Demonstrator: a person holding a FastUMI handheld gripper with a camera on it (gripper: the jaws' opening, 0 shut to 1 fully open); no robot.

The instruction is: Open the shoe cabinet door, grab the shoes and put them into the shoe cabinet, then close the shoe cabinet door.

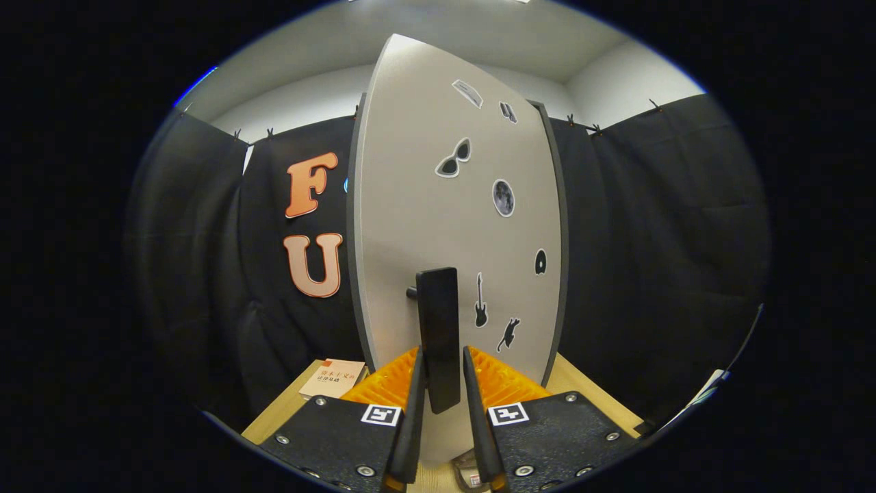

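The shoe cabinet's pale grey door (424, 205) stands right in front of me, dotted with small stickers and swung at an angle, so its dark edge (562, 239) shows on the right. A black upright bar handle (438, 322) sticks out from the door on a short post. My gripper (442, 355) holds this handle, with one finger pressed against each side of the bar near its lower end. The cabinet's inside and the shoes are hidden behind the door.
A light wooden table top (287, 404) lies below the door, with a book (333, 378) on it to the left of the fingers. Black cloth walls (657, 260) enclose the booth close behind and beside the door.
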